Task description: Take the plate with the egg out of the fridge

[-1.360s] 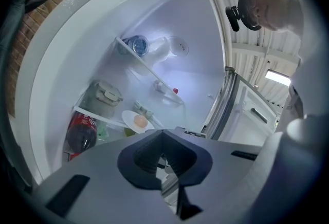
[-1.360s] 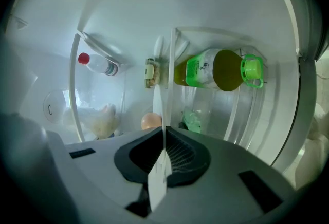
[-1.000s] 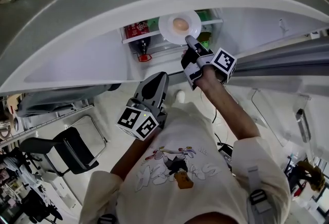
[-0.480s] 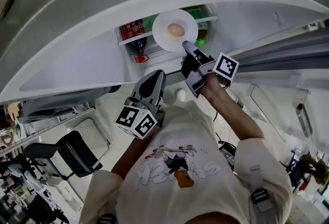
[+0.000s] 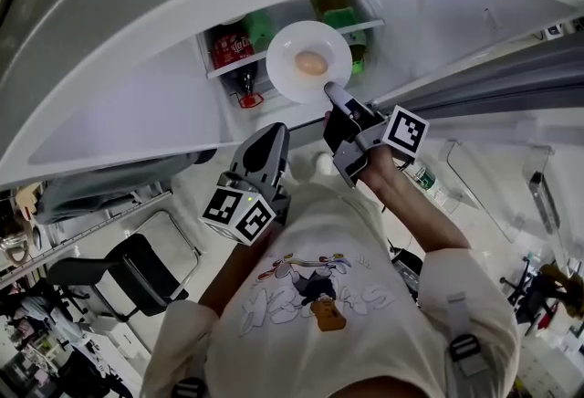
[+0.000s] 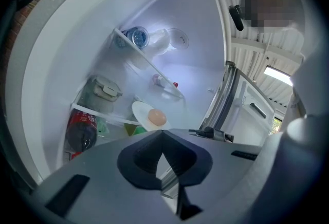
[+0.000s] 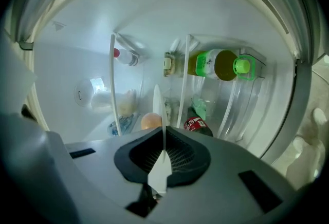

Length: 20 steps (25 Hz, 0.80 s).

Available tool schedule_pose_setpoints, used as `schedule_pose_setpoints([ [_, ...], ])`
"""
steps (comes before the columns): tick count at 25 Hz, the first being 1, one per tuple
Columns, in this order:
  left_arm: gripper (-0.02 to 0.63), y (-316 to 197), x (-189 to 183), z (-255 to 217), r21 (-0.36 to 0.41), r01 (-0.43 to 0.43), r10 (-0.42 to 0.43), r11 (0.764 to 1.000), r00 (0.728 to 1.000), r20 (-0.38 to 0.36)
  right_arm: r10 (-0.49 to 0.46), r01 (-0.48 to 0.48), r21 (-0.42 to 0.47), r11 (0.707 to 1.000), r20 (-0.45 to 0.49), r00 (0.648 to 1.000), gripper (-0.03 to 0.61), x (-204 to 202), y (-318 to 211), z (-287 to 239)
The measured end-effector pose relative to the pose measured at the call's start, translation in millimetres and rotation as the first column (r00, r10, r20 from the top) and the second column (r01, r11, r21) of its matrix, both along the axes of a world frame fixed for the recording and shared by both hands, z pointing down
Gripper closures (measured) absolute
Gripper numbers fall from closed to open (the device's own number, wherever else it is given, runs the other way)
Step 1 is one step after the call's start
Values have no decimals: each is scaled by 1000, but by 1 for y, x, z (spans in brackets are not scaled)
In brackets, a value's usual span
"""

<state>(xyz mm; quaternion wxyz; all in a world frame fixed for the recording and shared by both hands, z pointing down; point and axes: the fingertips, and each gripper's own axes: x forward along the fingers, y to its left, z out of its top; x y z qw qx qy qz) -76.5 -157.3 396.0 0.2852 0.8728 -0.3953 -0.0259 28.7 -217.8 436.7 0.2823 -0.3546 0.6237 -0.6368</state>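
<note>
A: Gripping anything, that right claw (image 5: 332, 92)?

B: Yes. Its jaws are clenched on the near rim of the white plate (image 5: 297, 81). In the right gripper view the plate runs edge-on, straight up from between the pads.

A: And the egg (image 5: 311, 64)?

B: On the plate, just beyond the jaw tips, about mid-plate. The plate is held out ahead of the claw at the mouth of the open fridge (image 5: 128, 104). It looks clear of the shelf, though the angle is too poor to be sure.

A: The left claw (image 6: 163, 136)?

B: Its jaws are pressed together on nothing. It hangs beside the right claw, well short of the plate.

A: What lies past the plate?

B: A red cola bottle (image 7: 198, 125) sits just beside the plate, beyond the right claw. A green-capped bottle (image 7: 218, 65) lies higher up, further from the jaws.
</note>
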Motion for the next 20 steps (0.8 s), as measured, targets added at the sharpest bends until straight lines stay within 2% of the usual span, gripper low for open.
schedule_pose_setpoints([
  [14, 618, 14, 1, 7, -32, -53, 53, 998, 999, -4, -14, 14, 17, 1000, 4, 1000, 560, 6, 40, -12],
  [20, 618, 16, 4, 5, -67, -76, 72, 995, 996, -58, -14, 14, 26, 1000, 15, 1000, 560, 10, 55, -18],
])
